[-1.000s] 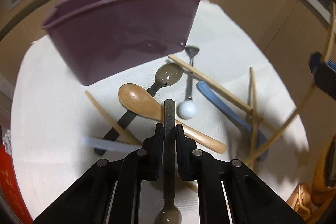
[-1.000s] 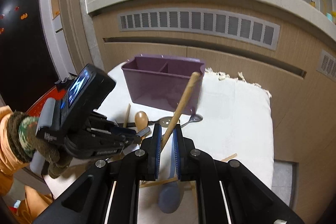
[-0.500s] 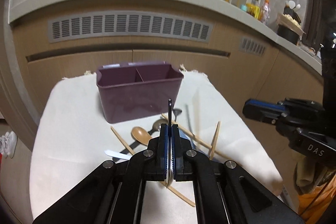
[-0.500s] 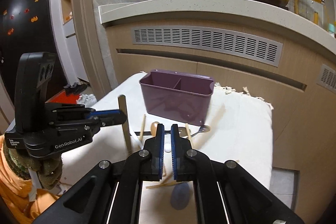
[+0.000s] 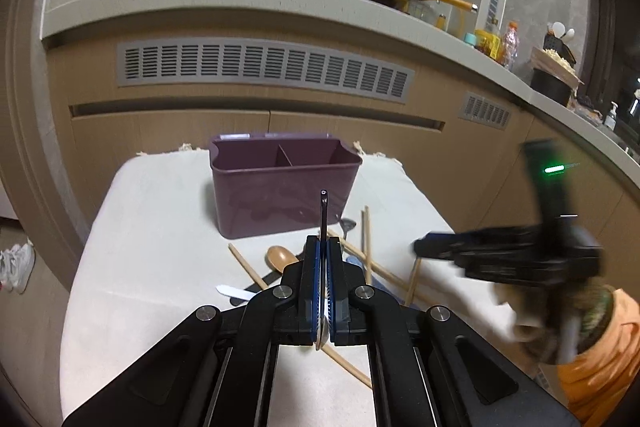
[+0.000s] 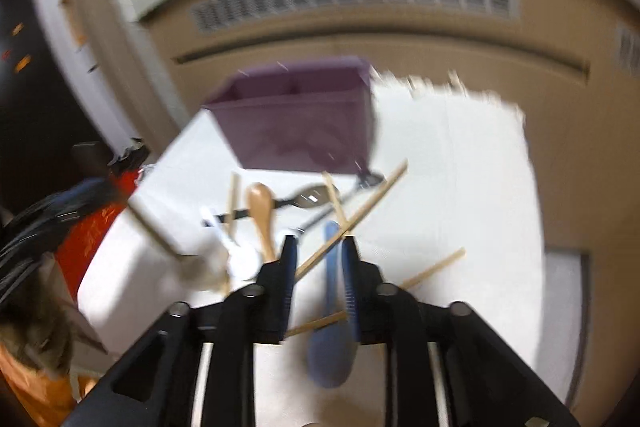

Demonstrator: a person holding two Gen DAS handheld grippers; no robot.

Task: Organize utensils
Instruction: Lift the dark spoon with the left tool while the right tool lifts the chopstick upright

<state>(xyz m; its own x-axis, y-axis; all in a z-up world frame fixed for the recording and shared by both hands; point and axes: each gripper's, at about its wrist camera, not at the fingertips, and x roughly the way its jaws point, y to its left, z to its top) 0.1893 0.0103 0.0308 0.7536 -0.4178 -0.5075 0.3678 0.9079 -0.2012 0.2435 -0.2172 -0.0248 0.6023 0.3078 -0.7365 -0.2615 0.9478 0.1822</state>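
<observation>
**Spoon clamped edge-on, right gripper opening over a tangle**

The left gripper (image 5: 323,259) is closed on a slim dark-handled spoon (image 5: 323,211), its handle pointing up and forward, its bowl hanging behind the pads. The purple plastic two-compartment caddy (image 5: 280,187) stands ahead of this gripper on the white cloth-covered surface (image 5: 160,227). The grip looks narrow and edge-on, so I judge the spoon could pivot or slip out during the carry, or its handle tip could catch the caddy's near wall instead of clearing the rim.

The right gripper (image 6: 318,247) has just been opening; its jaws stand apart over a light wooden chopstick (image 6: 360,211) lying across a blue plastic spoon (image 6: 330,287), pressing on neither. Closing here risks taking both together, or flicking the crossed chopstick into the brown wooden spoon (image 6: 262,211) to its left. That view is blurred, so contact is hard to judge.

Chinese characters appear on the wall mural in the left view; I cannot read them.
</observation>
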